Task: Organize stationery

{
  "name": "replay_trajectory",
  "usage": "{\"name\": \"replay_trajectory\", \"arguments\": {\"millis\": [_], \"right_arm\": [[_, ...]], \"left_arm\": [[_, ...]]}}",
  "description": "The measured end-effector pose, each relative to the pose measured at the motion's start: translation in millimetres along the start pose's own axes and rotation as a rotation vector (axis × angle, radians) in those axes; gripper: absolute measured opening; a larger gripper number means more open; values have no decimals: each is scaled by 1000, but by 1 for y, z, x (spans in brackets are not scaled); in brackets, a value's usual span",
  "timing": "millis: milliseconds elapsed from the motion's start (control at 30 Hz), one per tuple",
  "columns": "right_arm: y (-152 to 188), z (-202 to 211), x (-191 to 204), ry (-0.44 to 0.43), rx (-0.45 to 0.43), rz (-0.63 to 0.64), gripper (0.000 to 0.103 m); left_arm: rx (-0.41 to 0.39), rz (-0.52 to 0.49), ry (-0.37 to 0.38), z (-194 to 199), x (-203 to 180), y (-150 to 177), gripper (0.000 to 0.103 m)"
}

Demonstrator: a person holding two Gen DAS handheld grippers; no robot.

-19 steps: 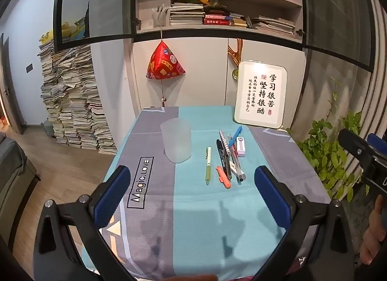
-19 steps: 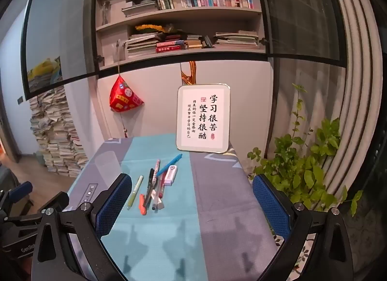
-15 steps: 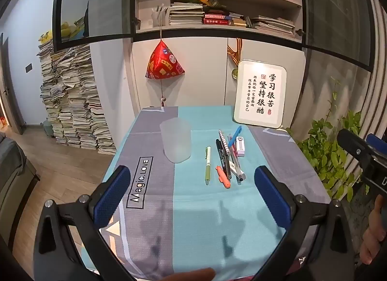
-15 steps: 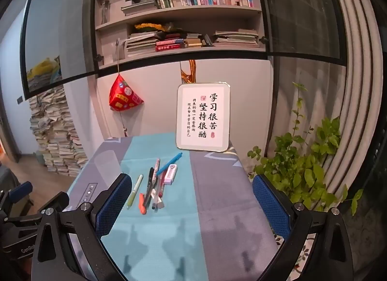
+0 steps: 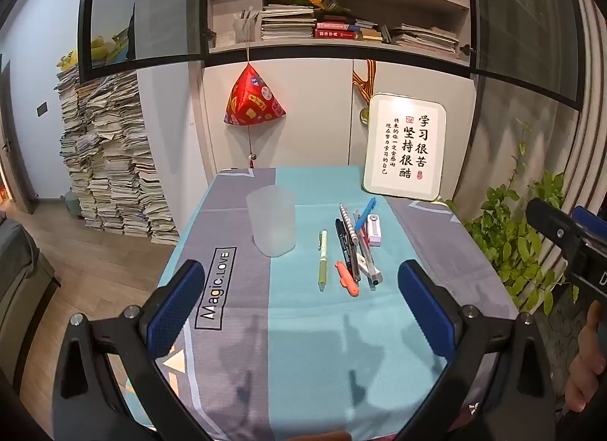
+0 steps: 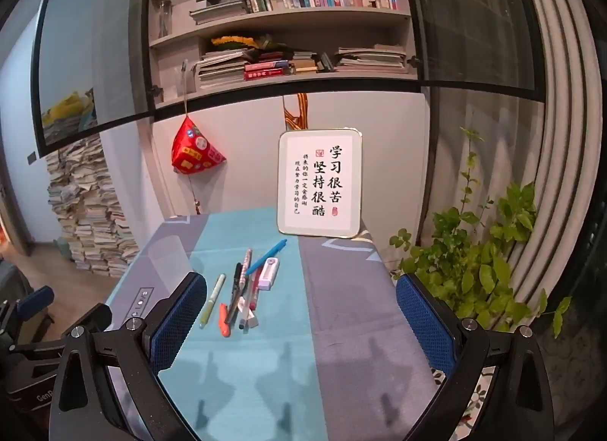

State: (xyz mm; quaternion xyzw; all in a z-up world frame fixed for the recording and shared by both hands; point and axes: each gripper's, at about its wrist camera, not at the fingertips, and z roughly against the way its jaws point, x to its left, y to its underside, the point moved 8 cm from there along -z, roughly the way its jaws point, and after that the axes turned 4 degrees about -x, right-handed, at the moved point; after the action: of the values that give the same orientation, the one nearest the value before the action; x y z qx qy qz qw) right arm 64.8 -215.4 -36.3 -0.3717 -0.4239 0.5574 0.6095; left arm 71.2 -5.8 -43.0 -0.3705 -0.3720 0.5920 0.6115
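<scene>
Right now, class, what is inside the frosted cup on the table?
The frosted cup looks empty: only tablecloth shows through its translucent wall. The pens all lie outside, right of it. Its bottom is too hazy to confirm.

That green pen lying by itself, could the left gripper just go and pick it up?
Probably yes: the left gripper is open and empty, and the green pen lies apart from the pile, nothing between.

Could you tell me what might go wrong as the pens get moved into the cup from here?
The pens lie overlapped in a pile, so open jaws closing on one may drag or scatter its neighbours. The frosted cup looks light and empty; a pen dropped in at an angle could tip it.
</scene>
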Motion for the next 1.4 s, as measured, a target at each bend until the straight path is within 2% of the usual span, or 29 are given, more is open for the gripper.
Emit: {"name": "replay_trajectory", "arguments": {"millis": [1400], "right_arm": [[9,-15,2,18,49,-10,101]], "left_arm": [[43,-3,16,-16,-2,11,101]]}}
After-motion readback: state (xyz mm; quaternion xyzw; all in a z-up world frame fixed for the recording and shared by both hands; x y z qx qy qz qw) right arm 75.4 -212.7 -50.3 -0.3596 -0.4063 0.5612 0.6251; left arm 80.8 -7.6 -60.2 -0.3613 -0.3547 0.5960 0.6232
